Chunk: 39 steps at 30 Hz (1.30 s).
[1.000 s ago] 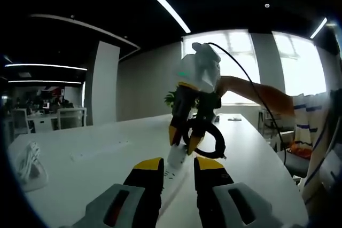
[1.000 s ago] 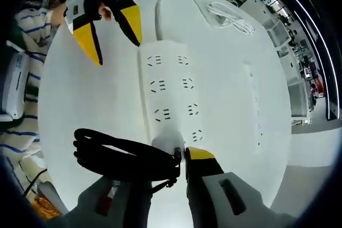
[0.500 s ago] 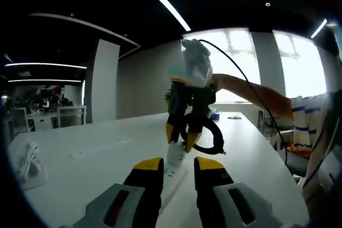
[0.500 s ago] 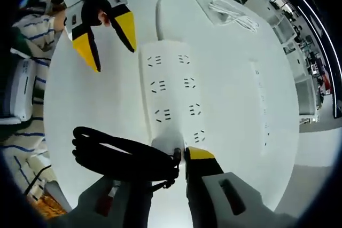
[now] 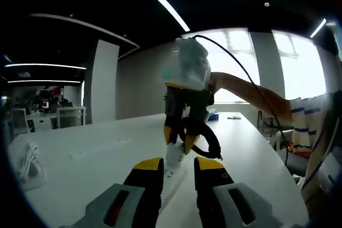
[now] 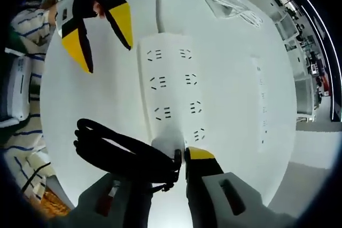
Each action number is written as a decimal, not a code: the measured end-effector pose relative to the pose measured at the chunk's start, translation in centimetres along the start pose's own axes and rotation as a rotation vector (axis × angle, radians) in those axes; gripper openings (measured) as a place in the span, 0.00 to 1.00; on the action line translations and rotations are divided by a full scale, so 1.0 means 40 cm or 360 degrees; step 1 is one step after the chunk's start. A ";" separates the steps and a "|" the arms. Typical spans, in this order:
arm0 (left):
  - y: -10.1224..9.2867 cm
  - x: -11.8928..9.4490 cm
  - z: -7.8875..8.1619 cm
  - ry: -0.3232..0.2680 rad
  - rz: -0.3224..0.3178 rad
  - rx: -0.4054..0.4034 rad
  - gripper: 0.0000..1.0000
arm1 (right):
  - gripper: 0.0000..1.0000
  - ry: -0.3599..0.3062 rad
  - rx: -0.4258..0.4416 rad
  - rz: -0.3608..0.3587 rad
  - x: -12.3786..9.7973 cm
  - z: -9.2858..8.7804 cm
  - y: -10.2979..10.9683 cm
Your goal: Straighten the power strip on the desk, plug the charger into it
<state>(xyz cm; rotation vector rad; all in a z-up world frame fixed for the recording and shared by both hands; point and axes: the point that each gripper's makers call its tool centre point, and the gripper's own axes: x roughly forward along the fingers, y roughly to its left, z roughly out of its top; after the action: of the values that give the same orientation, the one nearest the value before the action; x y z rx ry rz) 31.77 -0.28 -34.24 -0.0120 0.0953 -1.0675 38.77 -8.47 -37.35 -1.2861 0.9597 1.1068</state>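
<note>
A white power strip (image 6: 171, 86) with two rows of sockets lies lengthwise on the white desk (image 6: 230, 132), its cord curving off at the far end. My right gripper (image 6: 179, 156) is shut on a white charger (image 6: 168, 143), held at the strip's near end. The charger's black coiled cable (image 6: 117, 156) hangs off to the left. In the left gripper view, the right gripper (image 5: 179, 142) stands over the strip (image 5: 172, 173) with the charger (image 5: 175, 156) below its tips. My left gripper (image 5: 178, 165) is open, low over the strip's end, and seen open beside the strip (image 6: 108, 57).
A bundle of white cable (image 6: 235, 9) lies at the far side of the desk, also seen at the left as a white bundle (image 5: 26, 164). A recessed socket bar (image 6: 259, 100) runs along the desk. A person's striped sleeve (image 5: 307, 116) is at the right.
The right gripper with the charger has drifted slightly left and a little higher in the left gripper view. The left gripper stays open by the strip.
</note>
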 end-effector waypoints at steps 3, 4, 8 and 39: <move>0.001 0.000 0.000 -0.0001 0.0001 -0.0004 0.23 | 0.21 -0.0053 -0.0001 -0.0001 0.004 -0.007 0.020; 0.001 0.000 0.000 0.0000 0.0002 -0.0005 0.23 | 0.21 -0.0071 -0.0002 0.0002 0.005 -0.012 0.023; 0.000 0.000 0.001 0.0000 0.0000 -0.0005 0.23 | 0.21 -0.0125 0.0014 0.0007 0.009 -0.009 0.033; -0.006 -0.002 -0.008 0.0008 -0.0003 -0.0008 0.23 | 0.21 -0.0069 0.0035 -0.0022 0.020 -0.005 0.015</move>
<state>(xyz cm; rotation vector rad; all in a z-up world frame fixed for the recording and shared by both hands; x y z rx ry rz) 31.51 -0.32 -34.53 -0.0141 0.1025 -1.0691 38.36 -8.63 -38.27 -1.2448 0.9269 1.1062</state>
